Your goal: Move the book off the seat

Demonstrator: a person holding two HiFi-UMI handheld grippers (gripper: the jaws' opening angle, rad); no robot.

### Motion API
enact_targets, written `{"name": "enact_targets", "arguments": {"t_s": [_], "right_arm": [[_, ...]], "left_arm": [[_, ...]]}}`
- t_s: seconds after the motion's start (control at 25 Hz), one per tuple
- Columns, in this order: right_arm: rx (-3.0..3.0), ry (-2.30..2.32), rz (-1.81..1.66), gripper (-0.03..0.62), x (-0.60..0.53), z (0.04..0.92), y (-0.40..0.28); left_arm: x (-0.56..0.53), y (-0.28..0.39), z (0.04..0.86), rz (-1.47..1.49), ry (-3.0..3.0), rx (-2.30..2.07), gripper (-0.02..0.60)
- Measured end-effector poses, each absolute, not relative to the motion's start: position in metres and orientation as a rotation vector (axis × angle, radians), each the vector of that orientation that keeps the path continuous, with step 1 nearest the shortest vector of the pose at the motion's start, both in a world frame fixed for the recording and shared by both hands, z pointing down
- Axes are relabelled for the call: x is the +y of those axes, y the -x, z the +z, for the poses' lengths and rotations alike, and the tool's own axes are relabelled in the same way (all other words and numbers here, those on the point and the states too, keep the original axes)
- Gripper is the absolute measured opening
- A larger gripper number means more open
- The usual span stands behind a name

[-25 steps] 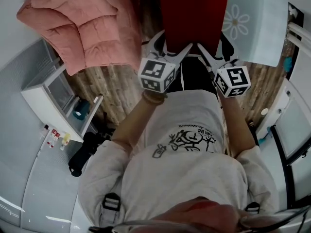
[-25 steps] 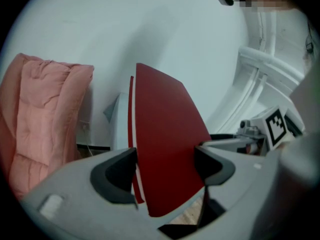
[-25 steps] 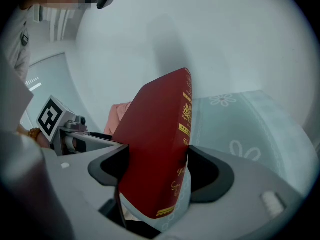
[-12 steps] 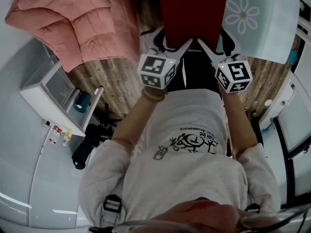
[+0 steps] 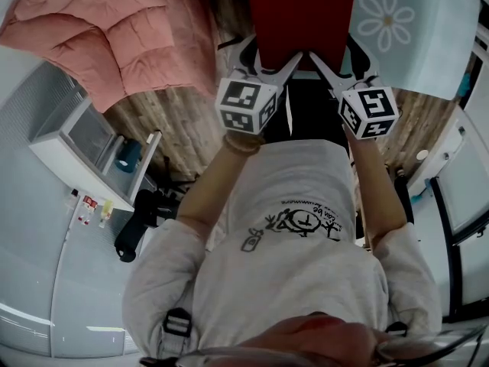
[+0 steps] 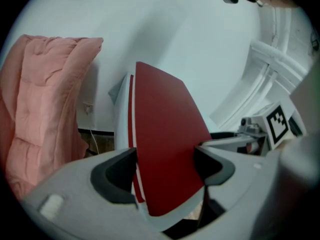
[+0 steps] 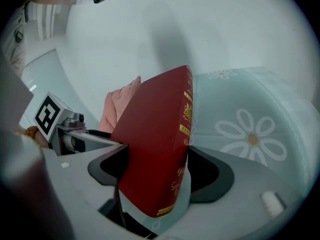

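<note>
Book (image 5: 302,14) clamped in jaws of left gripper (image 5: 269,60) and right gripper (image 5: 336,61), both carried slightly farther forward than a second ago

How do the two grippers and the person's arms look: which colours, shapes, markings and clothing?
The left gripper and right gripper have light grey bodies with dark, curved jaw pads. Each carries a white cube printed with black square markers. The person wears a light grey top whose sleeves end near the elbows, and a bracelet on the left wrist.
</note>
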State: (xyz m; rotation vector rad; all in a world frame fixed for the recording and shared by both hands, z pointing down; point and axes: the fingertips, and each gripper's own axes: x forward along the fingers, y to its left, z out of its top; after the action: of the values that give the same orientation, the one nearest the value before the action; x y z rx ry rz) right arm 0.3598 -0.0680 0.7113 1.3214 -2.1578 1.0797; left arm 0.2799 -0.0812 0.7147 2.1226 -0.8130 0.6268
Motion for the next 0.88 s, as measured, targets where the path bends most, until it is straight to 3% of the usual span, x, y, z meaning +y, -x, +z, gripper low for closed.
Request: {"name": "enact_targets", "arguments": {"t_s": [0.32, 0.88], "right_arm": [[-2.124, -1.337, 1.156, 0.371, -0.073, 0.724, -0.365], [-2.101, -1.332, 0.997, 0.377, -0.084, 0.722, -0.367]], "left_arm": [[-0.087, -0.283, 0.725, 0.625, -2.099, -0.818, 0.357], [-0.094, -0.282, 0.724, 0.651, -2.15, -0.853, 0.354]]}}
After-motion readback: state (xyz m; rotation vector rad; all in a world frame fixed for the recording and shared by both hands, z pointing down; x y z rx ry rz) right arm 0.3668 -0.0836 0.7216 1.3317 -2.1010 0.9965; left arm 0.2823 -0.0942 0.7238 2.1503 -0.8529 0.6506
